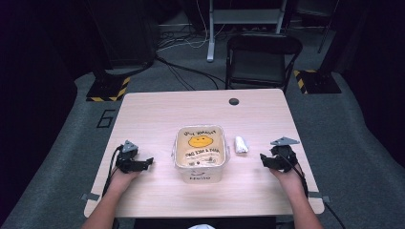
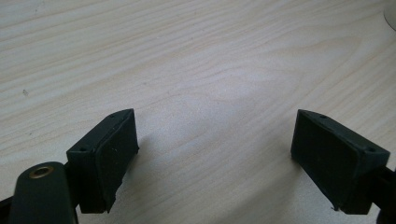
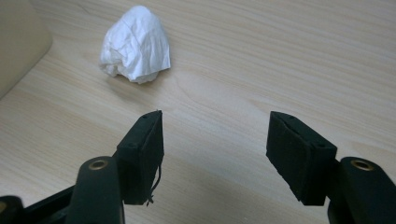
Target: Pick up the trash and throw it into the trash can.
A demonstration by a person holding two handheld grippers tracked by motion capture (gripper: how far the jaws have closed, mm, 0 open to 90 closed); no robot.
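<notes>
High view: nearest the camera are the two forearms coming in from 6 o'clock. Left tongs (image 1: 149,161) sit at 9 o'clock of the tub (image 1: 200,152), tips pointing toward it, apart from it. Right tongs (image 1: 262,159) sit at 3 o'clock of the tub. The crumpled tissue wad (image 1: 240,144) lies on the bench (image 1: 157,112) between the tub and the right tongs, just beside the tub's right wall, whether touching it I can't tell. Tub has a smiley-print lid, closed. A dark grommet (image 1: 233,101) is at 12 o'clock on the bench.

Left gripper view: left tongs (image 2: 215,144) stand wide apart, bare wood between the pads, nothing held. Sliver of the tub's rim (image 2: 391,14) at the 1 o'clock corner.

Right gripper view: right tongs (image 3: 215,154) are apart, nothing between them. The tissue wad (image 3: 136,44) sits ahead at 11 o'clock, clear of the tips; tub wall (image 3: 18,42) at 10 o'clock.

Handling call: the wad looks near weightless, soft, fully crushable, not fragile, not slippery. It will likely skate on the smooth wood if nudged from one side. Take it across the bulky middle, pads low to the bench, and close well in, since it compresses a lot. Loose edges may tear or unfurl, so avoid pinching only a corner.
</notes>
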